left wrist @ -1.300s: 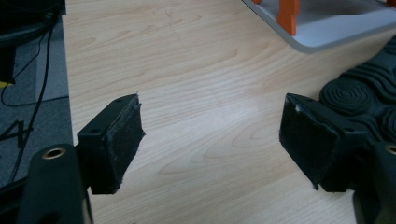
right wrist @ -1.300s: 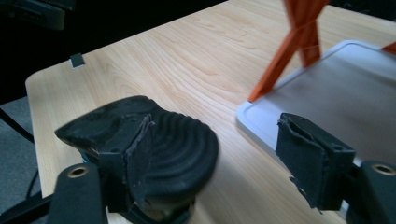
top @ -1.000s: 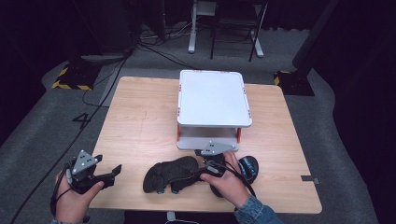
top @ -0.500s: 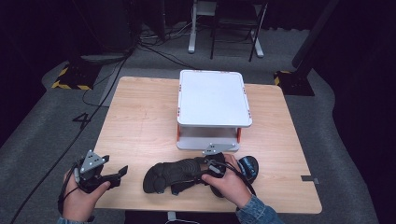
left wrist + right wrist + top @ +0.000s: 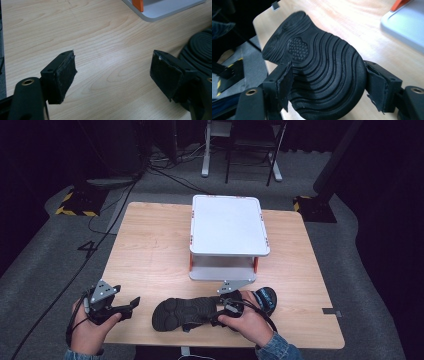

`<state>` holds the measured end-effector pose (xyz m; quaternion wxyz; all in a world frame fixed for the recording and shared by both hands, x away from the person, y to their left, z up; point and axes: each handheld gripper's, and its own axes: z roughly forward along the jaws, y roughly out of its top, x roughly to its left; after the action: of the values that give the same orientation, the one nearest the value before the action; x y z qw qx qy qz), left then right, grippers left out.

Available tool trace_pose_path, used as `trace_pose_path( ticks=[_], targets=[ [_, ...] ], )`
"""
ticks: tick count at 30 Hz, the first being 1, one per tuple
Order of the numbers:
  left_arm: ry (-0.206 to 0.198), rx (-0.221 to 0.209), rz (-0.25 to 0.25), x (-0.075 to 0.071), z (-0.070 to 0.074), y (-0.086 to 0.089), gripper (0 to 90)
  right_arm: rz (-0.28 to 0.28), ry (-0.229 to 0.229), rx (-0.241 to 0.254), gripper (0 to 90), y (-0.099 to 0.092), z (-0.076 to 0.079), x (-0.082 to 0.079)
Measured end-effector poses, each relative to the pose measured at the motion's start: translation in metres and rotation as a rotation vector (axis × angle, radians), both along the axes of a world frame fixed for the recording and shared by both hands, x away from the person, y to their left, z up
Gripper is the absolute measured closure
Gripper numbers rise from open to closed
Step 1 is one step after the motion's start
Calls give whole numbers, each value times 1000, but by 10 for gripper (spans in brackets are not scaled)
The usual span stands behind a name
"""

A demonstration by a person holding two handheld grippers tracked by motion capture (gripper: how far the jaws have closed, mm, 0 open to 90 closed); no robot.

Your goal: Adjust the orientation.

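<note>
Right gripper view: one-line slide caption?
Right gripper clamps across the heel of an upturned black sandal, ridged sole facing up, on the wooden table.

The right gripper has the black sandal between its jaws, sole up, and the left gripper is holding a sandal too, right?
Not quite. The left gripper holds nothing: the left gripper view shows its jaws wide apart over bare table. The rest is right: the right gripper has the black sandal between its jaws, sole up.

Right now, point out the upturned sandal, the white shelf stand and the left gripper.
upturned sandal (image 5: 324, 72): right gripper view, middle of its ribbed black sole.
white shelf stand (image 5: 227, 225): high view, centre of its top board.
left gripper (image 5: 112, 70): left gripper view, gap midway between its fingertips.
</note>
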<state>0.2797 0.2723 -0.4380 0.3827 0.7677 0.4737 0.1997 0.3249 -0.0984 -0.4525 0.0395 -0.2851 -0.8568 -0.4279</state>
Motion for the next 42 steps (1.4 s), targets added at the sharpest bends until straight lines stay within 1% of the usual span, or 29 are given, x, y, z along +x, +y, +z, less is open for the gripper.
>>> trace_pose_path(
  ticks=[1, 2, 3, 5, 6, 7, 8, 12, 14, 15, 17, 18, 19, 20, 21, 22, 23, 24, 26, 27, 29, 31, 32, 35, 36, 38, 39, 41, 42],
  targets=[
    [0, -2, 1, 1, 0, -1, 214, 14, 9, 1, 262, 0, -1, -1],
    [0, 3, -3, 2, 0, -2, 213, 41, 44, 13, 250, 2, -4, -2],
    [3, -2, -5, 3, -1, -3, 214, 53, 65, 21, 227, 4, -7, -2],
    [4, 1, -10, 3, -1, -3, 214, 83, 80, 21, 190, 8, -13, -4],
    [1, -3, -8, 4, 0, -5, 213, 91, 80, 17, 195, 9, -15, -5],
    [-1, 2, -15, 5, 0, -5, 214, 100, 69, 14, 253, 10, -14, -6],
    [0, -3, -13, 5, 0, -5, 214, 115, 59, 11, 279, 10, -13, -7],
    [4, -4, -12, 6, -1, -5, 214, 142, 36, -15, 300, 10, -10, -10],
    [4, -3, -9, 7, -1, -5, 214, 145, 17, -28, 337, 11, -8, -12],
    [3, -5, -7, 7, -1, -5, 214, 144, 9, -31, 412, 11, -7, -12],
    [4, -10, -7, 7, -1, -5, 214, 181, -7, -58, 565, 11, -5, -14],
    [2, -4, -11, 7, -1, -4, 214, 178, -28, -68, 590, 13, -6, -16],
    [2, -7, -7, 6, -1, -4, 214, 151, -56, -88, 592, 14, -7, -17],
    [2, -7, -7, 6, -1, -4, 214, 151, -56, -88, 592, 14, -7, -17],
    [-2, -8, -7, 6, 0, -2, 213, 148, -53, -43, 593, 10, -5, -13],
    [-2, -10, -4, 6, 0, -1, 214, 145, -67, -21, 594, 8, -2, -13],
    [-2, -10, -4, 6, 0, -1, 214, 145, -67, -21, 594, 8, -2, -13],
    [-1, -10, 1, 6, -1, 0, 214, 149, -128, -25, 595, 7, 5, -14],
    [3, -14, 5, 7, -2, 0, 214, 139, -185, -20, 595, 6, 10, -16],
    [4, -14, 0, 7, -2, 0, 214, 135, -214, -28, 595, 6, 13, -17],
    [6, -11, -3, 7, -2, -1, 214, 121, -298, -51, 596, 7, 17, -20],
    [5, -15, 0, 6, -2, -1, 214, 111, -395, -93, 595, 8, 20, -23],
    [4, -17, 2, 6, -2, -1, 214, 112, -430, -119, 594, 9, 20, -24],
    [5, -18, 3, 6, -2, -1, 214, 109, -504, -215, 591, 16, 13, -26],
    [6, -17, 2, 6, -2, -1, 214, 115, -534, -232, 591, 18, 9, -27],
    [6, -18, 4, 6, -2, -1, 214, 126, -555, -255, 590, 21, 6, -29],
    [6, -19, 4, 6, -2, -1, 214, 128, -548, -257, 590, 21, 6, -29],
    [7, -20, 3, 6, -2, -1, 214, 145, -513, -254, 565, 21, 3, -27],
    [6, -20, 3, 6, -2, 0, 214, 159, -474, -236, 537, 20, 0, -27]
  ],
)
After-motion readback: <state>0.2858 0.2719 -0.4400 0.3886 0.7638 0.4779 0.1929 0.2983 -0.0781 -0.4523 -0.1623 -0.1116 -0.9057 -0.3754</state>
